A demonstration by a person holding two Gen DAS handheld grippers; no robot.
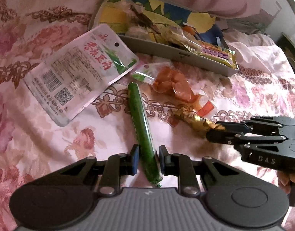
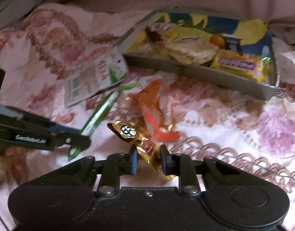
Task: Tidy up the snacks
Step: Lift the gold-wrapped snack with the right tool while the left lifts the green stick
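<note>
1. While both claws sit low over the floral bedspread (image 1: 51, 134), the left claw (image 1: 147, 160) is clamped narrow on the green stick snack (image 1: 142, 127), pads pinching its near end; the rest of the stick runs off toward 12 o'clock.
2. Right claw (image 2: 148, 161) is pinched on the gold-wrapped candy (image 2: 139, 140), wrapper crumpled between the pads, its skull-mark end poking out toward 11. No gap showing on either side.
3. From the left cam, the right claw (image 1: 215, 132) comes in at 3 o'clock w/ the gold-wrapped candy (image 1: 197, 121) at its tips.
4. Orange snack bag (image 1: 172, 84) lies just beyond the candy, approx. 1 o'clock from the left claw, on the bedspread.
5. White pouch (image 1: 80, 71) w/ barcode and QR code lies flat at 10 to 11 o'clock, one corner just beside the tip of the green stick.
6. Grey tray (image 1: 166, 52) sits at 12 to 1 o'clock, well beyond the loose snacks, already holding a yellow bar (image 1: 218, 54) and other wrapped pieces.
7. Right cam is blurred; the left claw (image 2: 78, 140) shows at 9 o'clock there, green stick in its grip.
</note>
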